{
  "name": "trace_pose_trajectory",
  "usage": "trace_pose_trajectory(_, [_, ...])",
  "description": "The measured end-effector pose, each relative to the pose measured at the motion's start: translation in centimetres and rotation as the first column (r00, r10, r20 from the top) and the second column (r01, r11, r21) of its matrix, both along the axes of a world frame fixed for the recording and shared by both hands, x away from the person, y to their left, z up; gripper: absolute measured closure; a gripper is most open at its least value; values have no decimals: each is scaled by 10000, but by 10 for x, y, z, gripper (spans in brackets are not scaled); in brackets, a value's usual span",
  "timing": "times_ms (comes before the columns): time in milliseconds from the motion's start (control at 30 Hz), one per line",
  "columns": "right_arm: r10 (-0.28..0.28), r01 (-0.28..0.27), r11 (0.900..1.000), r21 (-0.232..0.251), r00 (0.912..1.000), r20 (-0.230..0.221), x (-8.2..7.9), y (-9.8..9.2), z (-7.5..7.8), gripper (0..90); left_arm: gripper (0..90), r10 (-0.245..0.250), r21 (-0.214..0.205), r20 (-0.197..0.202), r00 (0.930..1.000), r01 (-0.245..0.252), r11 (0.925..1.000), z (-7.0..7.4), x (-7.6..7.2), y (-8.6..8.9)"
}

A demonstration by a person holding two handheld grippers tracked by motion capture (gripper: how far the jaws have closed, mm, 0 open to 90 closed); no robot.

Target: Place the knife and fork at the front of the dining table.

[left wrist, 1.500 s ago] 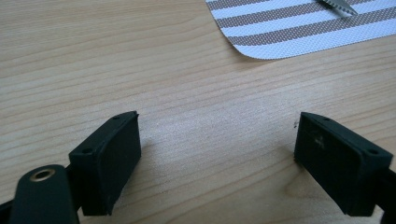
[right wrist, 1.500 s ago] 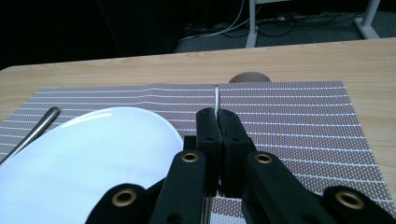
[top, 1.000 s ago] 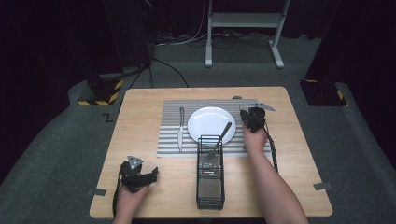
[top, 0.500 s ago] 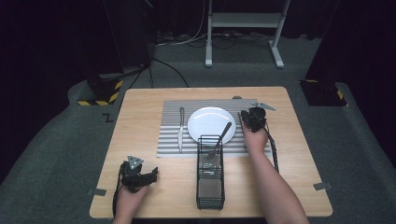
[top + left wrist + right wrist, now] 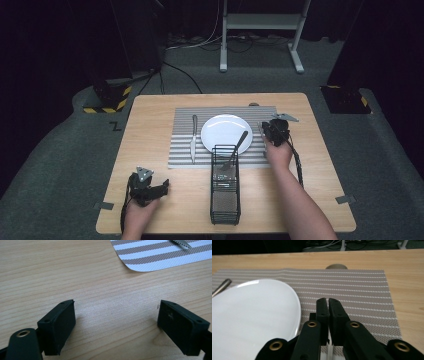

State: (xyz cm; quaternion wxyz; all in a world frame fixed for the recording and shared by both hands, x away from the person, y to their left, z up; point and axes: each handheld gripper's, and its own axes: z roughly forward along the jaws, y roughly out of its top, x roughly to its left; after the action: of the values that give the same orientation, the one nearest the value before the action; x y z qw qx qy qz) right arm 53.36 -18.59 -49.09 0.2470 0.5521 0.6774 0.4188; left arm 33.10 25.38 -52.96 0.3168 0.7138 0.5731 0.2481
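Nothing has moved in the last second: right tool point(image 5: 328, 300) pressed together beside the plate point(image 5: 249, 315), left tool point(image 5: 116, 315) spread idle on the surface point(image 5: 150, 125), so the utensil point(image 5: 239, 142) in the wire basket point(image 5: 225, 200) is likely next.

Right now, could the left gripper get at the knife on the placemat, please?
Probably yes: the left gripper is open, and only bare table lies between it and the knife; the wire caddy stands off to its side.

My right tool point(image 5: 263, 131) briefly cracked apart beside the plate point(image 5: 220, 131) and closed again; it grips nothing.
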Motion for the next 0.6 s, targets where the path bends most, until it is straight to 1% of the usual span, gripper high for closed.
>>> trace_pose_trajectory(100, [55,-57,9997,-255,10000,-79,-14,-5,0,895,152,19,18,11,10000,-19,10000,0,0,0])
trace_pose_trajectory(133, [55,-57,9997,-255,10000,-79,-14,-5,0,895,152,19,18,11,10000,-19,10000,0,0,0])
trace_pose_trajectory(167, [108,-110,9992,-397,9999,-77,-18,-7,-1,896,152,25,27,15,10000,-25,10000,0,0,0])
trace_pose_trajectory(200, [98,-109,9978,-651,9998,-162,-30,-12,-4,895,153,27,18,16,10000,-27,10000,0,0,0])
trace_pose_trajectory(233, [69,-81,9976,-685,9998,-169,-33,-14,-5,895,153,27,16,17,10000,-27,10000,0,0,0])
trace_pose_trajectory(267, [69,-81,9976,-685,9998,-169,-33,-14,-5,895,153,27,16,17,10000,-27,10000,0,0,0])
trace_pose_trajectory(300, [61,-77,9974,-723,9998,-215,-38,-16,-6,896,153,25,19,15,10000,-25,10000,0,0,0])
trace_pose_trajectory(333, [74,-105,9964,-840,9993,-370,-47,-21,-10,895,153,26,16,18,10000,-26,10000,0,0,0])
trace_pose_trajectory(367, [74,-105,9964,-840,9993,-370,-47,-21,-10,895,153,27,18,18,10000,-27,10000,0,0,0])
trace_pose_trajectory(400, [82,-130,9956,-926,9986,-518,-49,-23,-12,895,154,28,17,18,10000,-28,10000,0,0,0])
trace_pose_trajectory(433, [26,-115,9939,-1099,9967,-806,-54,-26,-16,894,154,29,19,19,10000,-29,10000,0,0,0])
trace_pose_trajectory(533, [-92,-37,9912,-1326,9953,-969,-62,-30,-21,894,155,32,18,25,10000,-32,10000,0,0,0])
trace_pose_trajectory(567, [-92,-37,9912,-1326,9953,-969,-62,-30,-21,894,156,32,18,25,10000,-32,10000,0,0,0])
trace_pose_trajectory(600, [-139,1,9914,-1309,9944,-1045,-68,-31,-23,893,158,32,45,34,10000,-32,10000,0,-1,-1])
